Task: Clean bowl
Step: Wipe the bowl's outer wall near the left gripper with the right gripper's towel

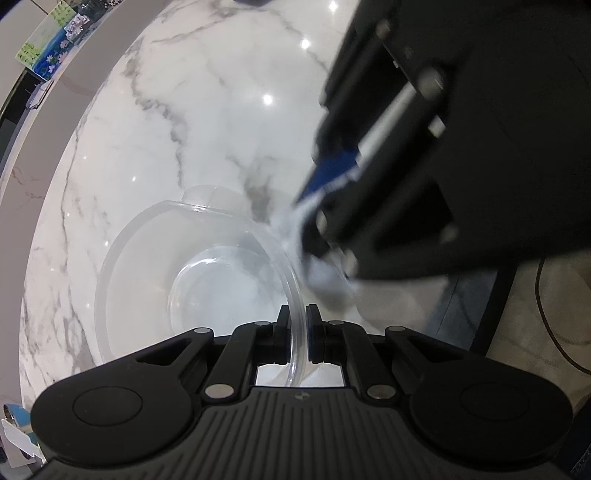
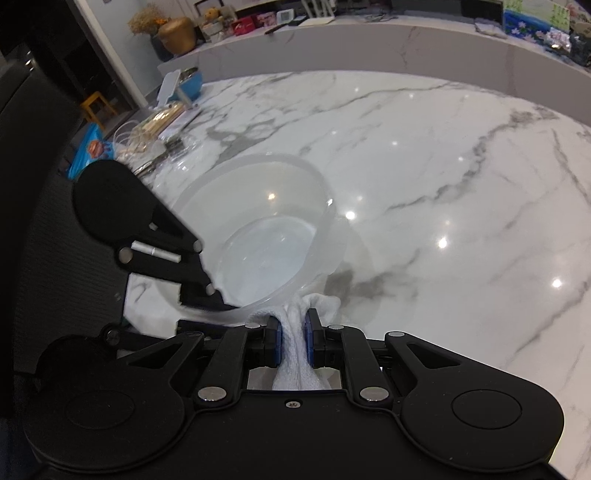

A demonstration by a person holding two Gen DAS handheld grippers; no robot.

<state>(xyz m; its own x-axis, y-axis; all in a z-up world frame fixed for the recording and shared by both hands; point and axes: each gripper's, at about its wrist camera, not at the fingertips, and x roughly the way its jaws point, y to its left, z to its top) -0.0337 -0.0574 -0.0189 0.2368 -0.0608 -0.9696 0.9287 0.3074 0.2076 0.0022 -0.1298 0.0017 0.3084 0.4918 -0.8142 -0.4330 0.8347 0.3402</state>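
One bowl (image 2: 258, 221), one cloth (image 2: 295, 354), two tools (image 1: 297, 314) (image 2: 293, 325)

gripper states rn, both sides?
Left gripper: shut on the clear plastic bowl, clamping its rim.
Right gripper: shut on the white cloth, at the bowl's outer wall.

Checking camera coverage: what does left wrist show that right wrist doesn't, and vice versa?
Left wrist only: the left gripper shut on the bowl rim, seen head-on; floor and a cable beyond the table edge.

Right wrist only: the right gripper shut on the cloth, seen head-on; clutter on the table's far left; a brass vase on the counter.

Both: the clear bowl on the marble table, both grippers, and the white cloth against the bowl's outer wall.
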